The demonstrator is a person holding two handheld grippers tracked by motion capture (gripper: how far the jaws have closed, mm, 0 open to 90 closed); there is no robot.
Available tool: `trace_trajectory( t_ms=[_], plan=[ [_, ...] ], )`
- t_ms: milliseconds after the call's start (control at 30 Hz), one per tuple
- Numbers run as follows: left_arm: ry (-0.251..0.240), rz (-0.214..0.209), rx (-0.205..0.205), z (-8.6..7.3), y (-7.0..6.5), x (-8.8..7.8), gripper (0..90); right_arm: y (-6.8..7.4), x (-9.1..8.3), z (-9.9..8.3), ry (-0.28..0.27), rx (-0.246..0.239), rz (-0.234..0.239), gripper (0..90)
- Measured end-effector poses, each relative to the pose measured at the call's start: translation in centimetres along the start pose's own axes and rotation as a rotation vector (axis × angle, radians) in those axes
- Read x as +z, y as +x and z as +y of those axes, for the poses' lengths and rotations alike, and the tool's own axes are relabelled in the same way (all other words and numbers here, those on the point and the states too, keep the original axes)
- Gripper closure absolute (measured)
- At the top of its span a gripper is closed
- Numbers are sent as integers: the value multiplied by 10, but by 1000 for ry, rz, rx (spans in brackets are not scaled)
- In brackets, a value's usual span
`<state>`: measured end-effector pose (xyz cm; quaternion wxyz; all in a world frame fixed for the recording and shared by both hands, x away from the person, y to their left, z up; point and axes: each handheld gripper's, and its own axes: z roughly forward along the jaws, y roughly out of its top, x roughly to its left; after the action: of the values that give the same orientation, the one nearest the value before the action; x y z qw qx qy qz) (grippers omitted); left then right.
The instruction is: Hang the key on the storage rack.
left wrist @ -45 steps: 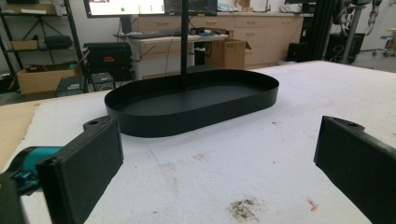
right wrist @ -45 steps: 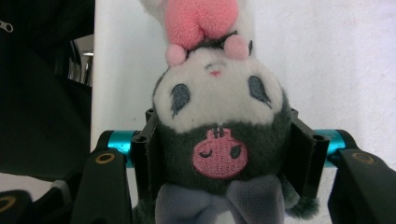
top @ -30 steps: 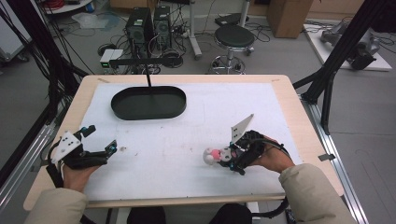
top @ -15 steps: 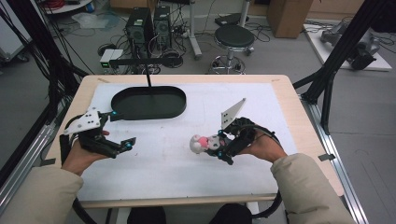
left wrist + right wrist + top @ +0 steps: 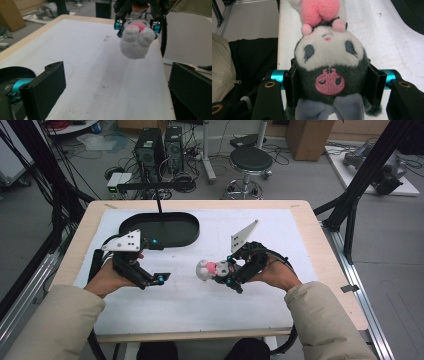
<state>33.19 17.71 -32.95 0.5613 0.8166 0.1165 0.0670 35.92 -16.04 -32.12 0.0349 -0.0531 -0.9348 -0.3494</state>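
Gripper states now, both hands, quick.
Left gripper: open, nothing between its jaws.
Right gripper: shut on the plush toy, held above the table.

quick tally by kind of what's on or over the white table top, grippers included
plush toy: 1
black oval tray: 1
grippers: 2, left gripper empty, right gripper shut on the toy
total: 4

white counter [image 5: 280,225] bare between the tools and toward its far right corner: easy passage. black oval tray [image 5: 165,227] sits far left, thin black post [image 5: 159,202] upright at its back edge; both block there.
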Motion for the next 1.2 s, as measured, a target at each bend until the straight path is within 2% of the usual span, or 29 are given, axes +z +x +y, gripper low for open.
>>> trace_trajectory(
  t_ms=[67, 100, 133, 233, 400, 600, 767, 833, 1067, 1133, 1200],
  plan=[
    [12, -6, 12, 2, 0, 4, 17, -1, 0, 3, -6, -8, 5, 417],
    [36, -32, 22, 6, -1, 11, 17, 0, 1, 4, -11, -7, 9, 417],
    [49, -37, 31, 8, -1, 15, 17, 0, 1, 6, -9, -8, 7, 417],
    [83, -54, 35, 13, -1, 26, 17, 1, 3, 11, -4, -24, 16, 417],
    [118, -77, 62, 20, -4, 41, 17, 3, 6, 17, -10, -41, 18, 417],
    [144, -100, 68, 23, -7, 54, 17, 5, 6, 18, -8, -45, 27, 417],
    [187, -137, 90, 24, -12, 69, 24, 6, 8, 18, -4, -54, 38, 417],
    [192, -143, 84, 24, -12, 74, 28, 6, 8, 18, -3, -59, 38, 417],
    [215, -180, 104, 23, -13, 80, 191, 5, 9, 18, 4, -66, 52, 416],
    [226, -189, 109, 23, -13, 80, 282, 6, 10, 19, 8, -67, 52, 416],
    [226, -203, 115, 23, -13, 80, 335, 5, 11, 19, 9, -73, 54, 416]
  ],
)
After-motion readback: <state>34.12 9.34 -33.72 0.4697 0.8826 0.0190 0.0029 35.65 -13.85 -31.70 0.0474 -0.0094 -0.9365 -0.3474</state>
